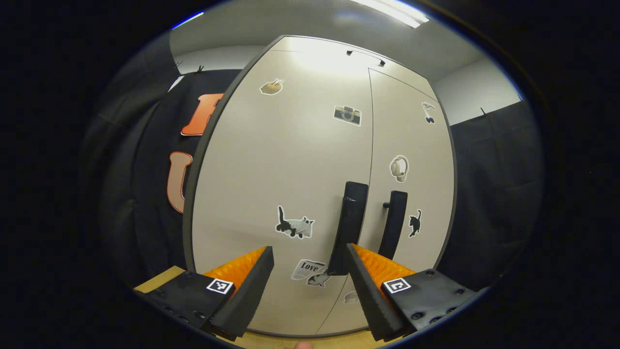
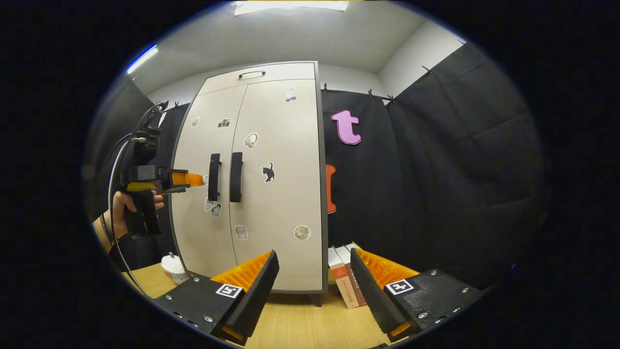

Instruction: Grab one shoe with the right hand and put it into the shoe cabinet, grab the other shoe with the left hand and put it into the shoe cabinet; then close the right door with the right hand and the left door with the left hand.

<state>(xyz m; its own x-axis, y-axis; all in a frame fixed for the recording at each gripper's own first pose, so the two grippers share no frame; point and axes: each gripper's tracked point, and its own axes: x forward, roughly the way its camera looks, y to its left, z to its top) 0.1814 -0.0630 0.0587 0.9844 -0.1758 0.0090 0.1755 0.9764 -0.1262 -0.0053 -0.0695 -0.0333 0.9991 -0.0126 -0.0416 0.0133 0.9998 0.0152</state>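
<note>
A: What do you see in the left gripper view?

B: The shoe cabinet [image 1: 319, 184] is very close in front. Both doors look shut. The left door [image 1: 281, 194] and the right door [image 1: 411, 184] meet in the middle, and each has a dark handle next to that line. The left handle [image 1: 349, 225] is just past the left tool [image 1: 310, 286]. The tool's two fingers are spread apart and hold nothing. I cannot tell if a finger touches the door.

A: Anything on the doors?

B: Stickers. A cat sticker [image 1: 294, 225] is on the left door, to the left of the handle, and a camera sticker [image 1: 347, 115] is higher up.

A: Where are the shoes?

B: I cannot see them with the doors shut.

A: Now the right gripper view?

B: The shoe cabinet [image 2: 271, 184] stands farther off, on the wooden counter [image 2: 300, 325]. The right tool [image 2: 312, 288] is wide open and holds nothing, well apart from the cabinet. To the left of the cabinet a hand [image 2: 121, 213] holds the left tool [image 2: 196, 180], with its tips right at the left door, beside the left handle [image 2: 214, 177].

A: What else?

B: A white cup [image 2: 173, 268] is by the cabinet's left bottom corner. Some books [image 2: 345, 281] lean at its right side.
</note>
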